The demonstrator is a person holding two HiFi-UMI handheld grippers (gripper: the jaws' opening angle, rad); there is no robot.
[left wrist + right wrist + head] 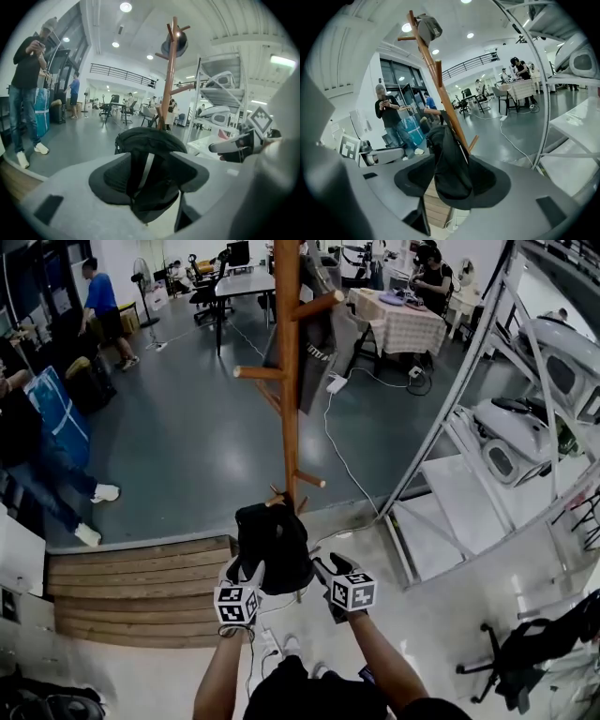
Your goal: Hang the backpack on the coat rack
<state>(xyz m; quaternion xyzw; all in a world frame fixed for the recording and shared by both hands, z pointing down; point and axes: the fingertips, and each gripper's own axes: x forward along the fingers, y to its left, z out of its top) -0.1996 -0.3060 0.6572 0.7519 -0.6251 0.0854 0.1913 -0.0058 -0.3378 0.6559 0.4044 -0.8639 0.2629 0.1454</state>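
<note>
I see one black backpack (272,545), soft and rounded with a looped top handle. It hangs low against the pole of the one wooden coat rack (288,381), by its lowest pegs, just off the right end of the wooden steps (141,587). One grey cap (429,29) tops the rack. My two claws, left claw (244,570) and right claw (328,565), both stand wide, with the backpack between their jaws and the pads not pressing.

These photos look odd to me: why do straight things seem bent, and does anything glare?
Head view: the wide lens bows the shelf frame, while the coat rack near centre stays straight. Left gripper view: dark round border, ceiling lamp glares white. Right gripper view: the shelf pole curves strongly; the near backpack looks soft.
</note>
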